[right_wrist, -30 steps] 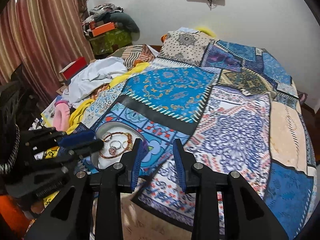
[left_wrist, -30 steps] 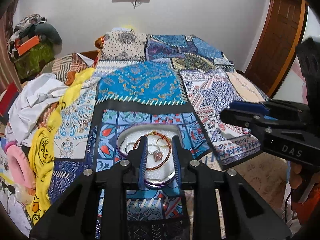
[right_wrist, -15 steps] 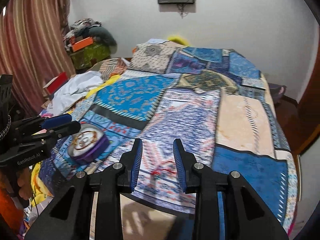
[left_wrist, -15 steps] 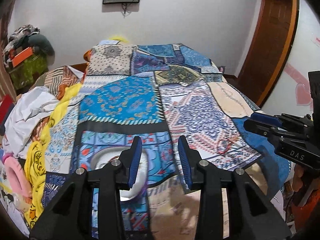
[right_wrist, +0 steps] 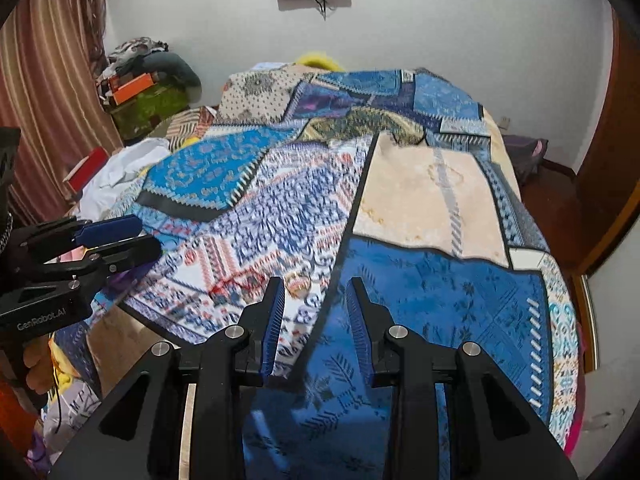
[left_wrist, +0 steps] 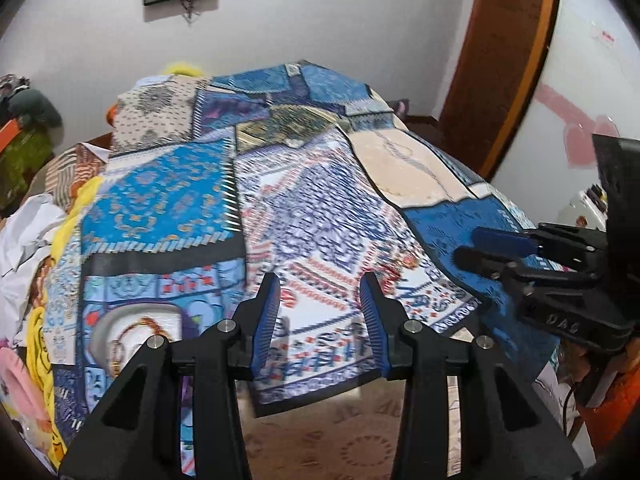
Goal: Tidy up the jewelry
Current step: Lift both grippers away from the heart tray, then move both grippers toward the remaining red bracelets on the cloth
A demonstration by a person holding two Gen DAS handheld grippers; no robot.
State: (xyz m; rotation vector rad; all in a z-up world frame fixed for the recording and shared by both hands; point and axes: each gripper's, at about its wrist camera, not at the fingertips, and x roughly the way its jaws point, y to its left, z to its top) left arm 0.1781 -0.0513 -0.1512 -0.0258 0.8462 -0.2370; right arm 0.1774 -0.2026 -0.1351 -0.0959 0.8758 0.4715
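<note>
Purple-rimmed tray (left_wrist: 105,322) with a beaded necklace (left_wrist: 132,334) sits far left on the bed (left_wrist: 320,208). Left tool (left_wrist: 320,320) is opening, nothing in it. Gold rings (right_wrist: 298,282) lie just ahead of the right tool (right_wrist: 316,312), narrow and empty.

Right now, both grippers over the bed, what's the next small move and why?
Probably ease the right gripper forward and down onto the gold ring lying loose on the patchwork bedspread just ahead of its left finger. Nothing sits between its fingers yet. The left gripper is opening, also empty, with the jewelry tray off to its left.
</note>
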